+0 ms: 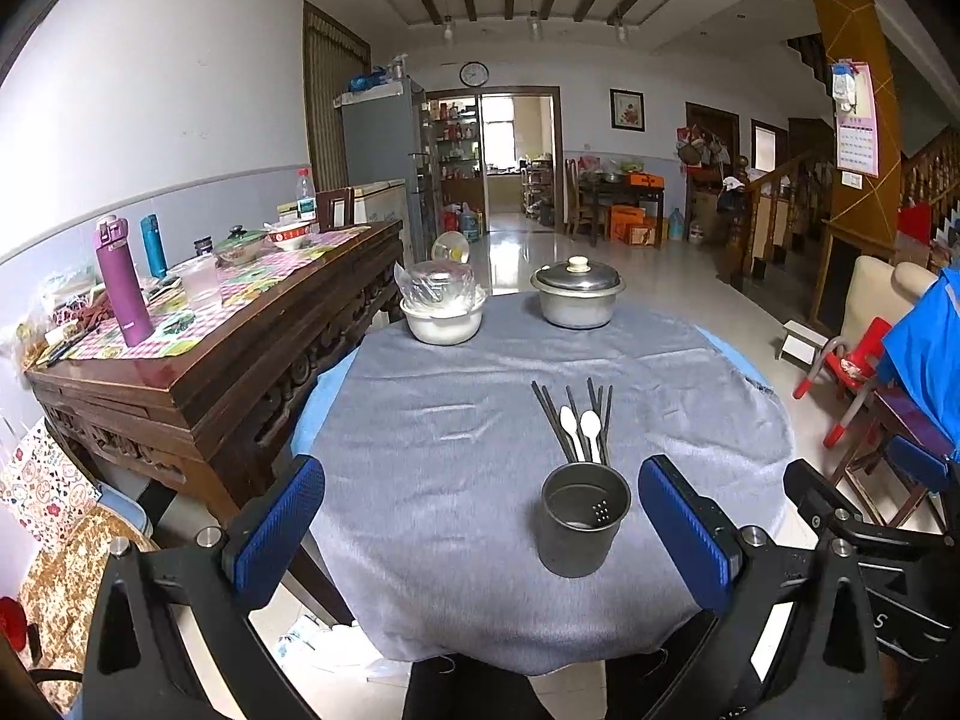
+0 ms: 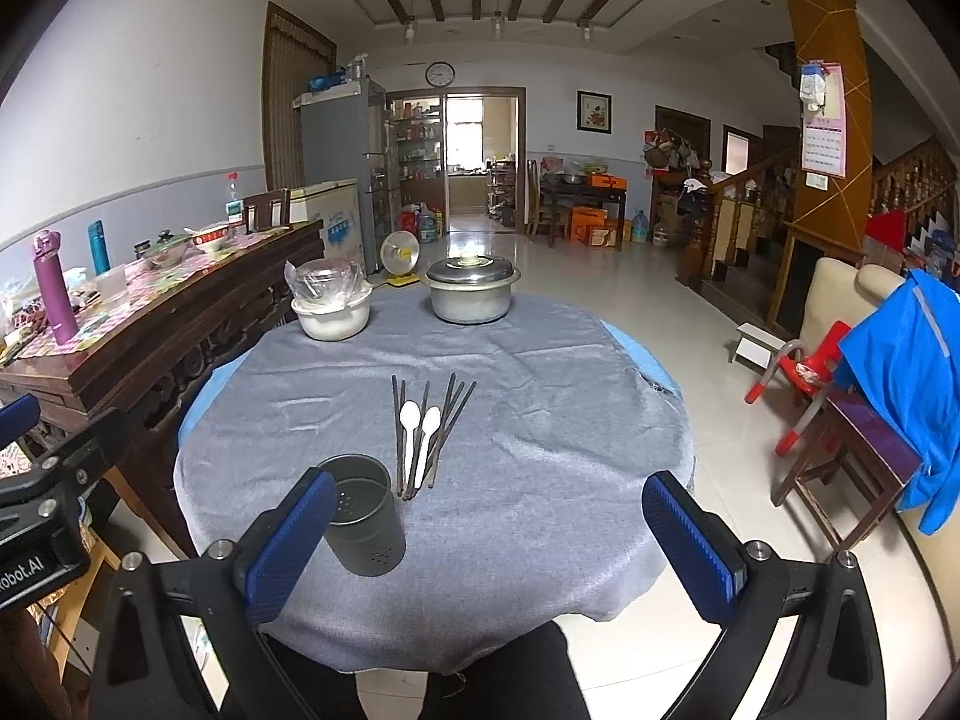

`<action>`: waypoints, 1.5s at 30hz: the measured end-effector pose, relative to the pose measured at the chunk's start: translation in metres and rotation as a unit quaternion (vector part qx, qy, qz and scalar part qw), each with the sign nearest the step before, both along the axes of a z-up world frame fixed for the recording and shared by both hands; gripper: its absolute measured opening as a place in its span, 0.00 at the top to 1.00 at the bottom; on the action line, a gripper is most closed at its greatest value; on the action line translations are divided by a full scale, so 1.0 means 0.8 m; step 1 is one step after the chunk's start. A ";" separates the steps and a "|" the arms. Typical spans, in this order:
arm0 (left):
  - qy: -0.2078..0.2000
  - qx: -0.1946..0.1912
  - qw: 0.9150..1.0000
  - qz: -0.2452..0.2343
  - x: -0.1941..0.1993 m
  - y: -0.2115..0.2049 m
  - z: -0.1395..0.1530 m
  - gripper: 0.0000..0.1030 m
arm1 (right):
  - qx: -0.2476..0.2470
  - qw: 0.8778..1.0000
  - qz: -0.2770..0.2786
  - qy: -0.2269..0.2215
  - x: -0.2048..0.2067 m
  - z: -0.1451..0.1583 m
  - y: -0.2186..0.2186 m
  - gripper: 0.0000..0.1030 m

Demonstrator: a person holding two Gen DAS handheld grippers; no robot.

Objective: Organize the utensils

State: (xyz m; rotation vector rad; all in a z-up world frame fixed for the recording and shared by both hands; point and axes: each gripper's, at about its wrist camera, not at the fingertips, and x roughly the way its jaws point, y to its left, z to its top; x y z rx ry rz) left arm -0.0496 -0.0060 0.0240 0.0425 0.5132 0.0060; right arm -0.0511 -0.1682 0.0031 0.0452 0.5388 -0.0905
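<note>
Left wrist view: left tongs (image 1: 480, 516) spread apart, empty. The dark grey perforated metal utensil cup (image 1: 581, 521) stands upright between the fingers, toward the right finger, on the grey-clothed round table (image 1: 432, 420).

Right wrist view: right tongs (image 2: 489, 525) spread apart, empty. The cup touches or overlaps the left finger (image 2: 288, 546); dark chopsticks (image 2: 447, 420) and two white plastic spoons (image 2: 420, 429) lie just beyond it. Only this view shows the yellow fan (image 2: 400, 253).

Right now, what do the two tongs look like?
Both the left tongs and right tongs match: two flat fingers faced with textured blue pads, set on black angular frames with silver bolts. In the right wrist view, the left unit's black body shows white lettering ending "obot.AI".
</note>
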 end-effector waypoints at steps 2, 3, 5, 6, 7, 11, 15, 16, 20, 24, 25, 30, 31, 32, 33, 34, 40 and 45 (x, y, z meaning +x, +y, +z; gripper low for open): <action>0.002 -0.003 1.000 0.002 0.000 0.001 -0.001 0.00 | -0.001 1.000 0.001 0.002 0.001 -0.001 0.001 0.00; 0.004 -0.006 1.000 0.002 0.000 0.001 -0.002 0.00 | -0.002 1.000 0.001 0.003 0.001 -0.002 0.001 0.00; 0.005 -0.007 1.000 0.001 0.002 0.003 -0.002 0.00 | 0.000 1.000 0.000 0.003 0.001 -0.002 0.000 0.00; 0.005 -0.005 1.000 0.002 0.002 0.003 -0.002 0.00 | 0.002 1.000 0.000 0.003 0.000 -0.003 -0.001 0.00; 0.005 -0.003 1.000 0.002 0.001 0.002 -0.003 0.00 | 0.002 1.000 -0.001 0.004 0.000 -0.003 -0.002 0.00; 0.010 -0.004 1.000 -0.002 0.002 -0.001 -0.008 0.00 | 0.000 1.000 -0.004 0.007 -0.001 -0.007 -0.003 0.00; 0.014 0.002 1.000 -0.008 0.002 -0.007 -0.013 0.00 | 0.006 1.000 -0.007 0.009 0.000 -0.010 -0.008 0.00; 0.015 0.003 1.000 -0.009 0.002 -0.008 -0.013 0.00 | 0.007 1.000 -0.008 0.009 0.001 -0.010 -0.009 0.00; 0.020 0.011 1.000 -0.012 0.001 -0.010 -0.017 0.00 | 0.013 1.000 -0.008 0.009 0.003 -0.012 -0.011 0.00; 0.020 0.010 1.000 -0.009 0.001 -0.007 -0.019 0.00 | 0.012 1.000 -0.006 0.011 0.004 -0.013 -0.010 0.00; 0.021 0.010 1.000 -0.008 0.002 -0.006 -0.020 0.00 | 0.009 1.000 -0.006 0.012 0.006 -0.014 -0.008 0.00; 0.025 0.008 1.000 -0.008 0.005 -0.003 -0.023 0.00 | 0.007 1.000 -0.007 0.013 0.009 -0.016 -0.005 0.00; 0.025 0.007 1.000 -0.008 0.006 -0.003 -0.023 0.00 | 0.008 1.000 -0.007 0.014 0.010 -0.017 -0.006 0.00; 0.025 0.005 1.000 -0.007 0.007 -0.002 -0.024 0.00 | 0.008 1.000 -0.007 0.016 0.012 -0.017 -0.005 0.00; 0.025 0.003 1.000 -0.005 0.007 -0.001 -0.024 0.00 | 0.008 1.000 -0.008 0.018 0.013 -0.017 -0.006 0.00; 0.026 0.001 1.000 -0.003 0.010 0.000 -0.024 0.00 | 0.007 1.000 -0.008 0.019 0.014 -0.018 -0.005 0.00; 0.032 -0.008 0.999 0.004 0.025 0.006 -0.027 0.00 | 0.004 0.999 -0.007 0.031 0.030 -0.023 -0.005 0.00; 0.040 -0.008 0.999 0.014 0.056 0.013 -0.032 0.00 | 0.008 0.999 0.000 0.052 0.054 -0.036 -0.012 0.00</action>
